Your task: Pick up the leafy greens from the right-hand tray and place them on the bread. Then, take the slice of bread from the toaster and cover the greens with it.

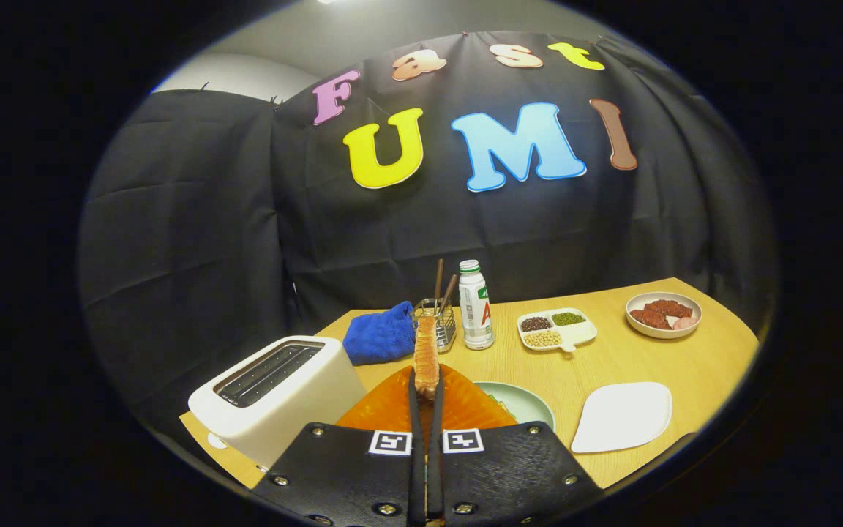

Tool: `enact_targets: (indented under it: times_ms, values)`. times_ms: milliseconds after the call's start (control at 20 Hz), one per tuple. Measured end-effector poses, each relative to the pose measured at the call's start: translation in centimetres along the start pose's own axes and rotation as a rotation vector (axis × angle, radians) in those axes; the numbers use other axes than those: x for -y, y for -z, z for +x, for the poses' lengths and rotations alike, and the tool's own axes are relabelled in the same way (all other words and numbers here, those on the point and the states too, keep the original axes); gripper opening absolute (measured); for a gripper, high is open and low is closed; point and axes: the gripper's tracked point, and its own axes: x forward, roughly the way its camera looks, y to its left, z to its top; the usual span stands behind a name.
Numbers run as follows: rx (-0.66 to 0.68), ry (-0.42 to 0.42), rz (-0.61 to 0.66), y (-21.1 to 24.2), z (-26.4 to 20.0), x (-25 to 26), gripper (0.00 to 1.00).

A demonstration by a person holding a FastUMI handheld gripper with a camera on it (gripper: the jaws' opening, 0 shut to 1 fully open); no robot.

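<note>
Tool [426,391] at the bottom centre of the frame is clenched on a slice of bread [426,356], both fingers pressing its faces. Held edge-on and upright, the slice rises just past the fingertips, browned and crusty. It hangs above an orange plate [392,406] on the desk [634,359]. A white toaster [275,395] sits at lower left; a pale green plate [524,402] lies just right of the fingers.

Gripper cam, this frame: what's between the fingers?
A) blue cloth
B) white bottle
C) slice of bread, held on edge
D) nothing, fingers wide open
C. The gripper is closed on the slice of bread, which stands on edge above the orange plate; the blue cloth and white bottle sit beyond, on the table.
</note>
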Motion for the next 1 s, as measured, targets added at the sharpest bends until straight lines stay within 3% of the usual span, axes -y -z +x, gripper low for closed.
enact_targets:
  times_ms: [250,750,950,1000]
  values:
    - [-0.005,0.033,0.033,1.3,1.1,0.8,0.01]
    - [-0.081,0.013,0.040,4.5,3.0,0.0,0.01]
    - [-0.078,0.028,0.026,4.4,3.0,0.8,0.03]
    - [-0.078,0.035,0.024,4.6,3.3,1.1,0.07]
